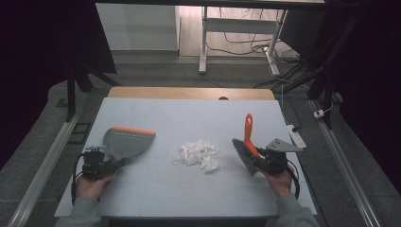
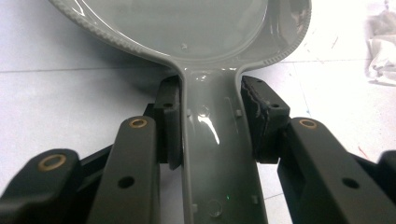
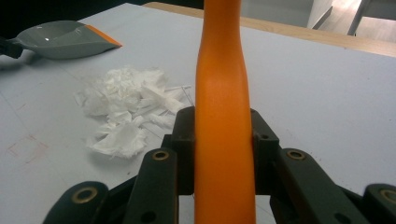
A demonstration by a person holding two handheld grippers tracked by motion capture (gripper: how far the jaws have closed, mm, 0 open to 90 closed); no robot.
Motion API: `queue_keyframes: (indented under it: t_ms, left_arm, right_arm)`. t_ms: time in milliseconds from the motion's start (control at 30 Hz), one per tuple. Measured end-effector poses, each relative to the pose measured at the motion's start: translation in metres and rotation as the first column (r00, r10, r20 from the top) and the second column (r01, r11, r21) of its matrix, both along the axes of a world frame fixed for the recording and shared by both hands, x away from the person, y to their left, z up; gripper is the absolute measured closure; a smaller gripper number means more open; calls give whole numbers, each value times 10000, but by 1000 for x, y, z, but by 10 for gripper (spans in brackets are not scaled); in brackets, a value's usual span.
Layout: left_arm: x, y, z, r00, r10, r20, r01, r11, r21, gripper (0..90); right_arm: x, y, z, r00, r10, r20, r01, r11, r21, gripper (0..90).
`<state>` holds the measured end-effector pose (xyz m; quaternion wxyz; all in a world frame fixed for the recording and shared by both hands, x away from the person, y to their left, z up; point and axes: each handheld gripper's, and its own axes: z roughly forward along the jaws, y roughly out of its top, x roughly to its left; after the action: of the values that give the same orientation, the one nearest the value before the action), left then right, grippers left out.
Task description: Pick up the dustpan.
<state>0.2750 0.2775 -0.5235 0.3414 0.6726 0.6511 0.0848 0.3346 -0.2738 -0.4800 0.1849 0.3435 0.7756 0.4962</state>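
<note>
A grey dustpan (image 1: pixel 124 143) with an orange lip lies on the white table, left of centre. My left gripper (image 1: pixel 116 165) is shut on its handle; in the left gripper view the jaws clamp the grey dustpan handle (image 2: pixel 210 140) from both sides. A hand brush (image 1: pixel 247 146) with an orange handle and grey bristles stands right of centre, handle pointing up and away. My right gripper (image 1: pixel 259 160) is shut on it, and the brush handle (image 3: pixel 223 107) runs up between the jaws. Between the two tools lies a heap of torn white paper (image 1: pixel 197 153), also seen as paper scraps (image 3: pixel 126 105).
The white table top (image 1: pixel 189 118) has a wooden strip at its far edge. A white power strip (image 1: pixel 296 136) lies by the right edge. Beyond the table are desk legs and loose cables on the floor. Dark curtains hang at both sides.
</note>
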Motion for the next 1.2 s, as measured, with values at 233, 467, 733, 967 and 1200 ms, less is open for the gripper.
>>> queue_keyframes:
  t_ms: [233,467,733,967,1200]
  left_arm:
    - [-1,2,1,9996,54,264,-54,10000,17,616]
    - [-2,2,2,9990,25,442,-30,9999,112,617]
    - [-4,3,5,9973,-79,725,74,9999,69,618]
    - [-5,3,9,9920,-478,1168,476,9989,46,618]
    - [-6,4,19,9761,-1299,1742,1308,9914,64,618]
  right_arm:
    - [0,0,0,10000,-1,-11,1,10000,3,702]
    - [0,0,0,10000,-5,-2,5,10000,-2,702]
    - [0,0,0,10000,-9,1,9,10000,-3,702]
    - [0,0,0,10000,-22,6,22,10000,-18,702]
    - [1,0,0,10000,-27,14,27,10000,-4,702]
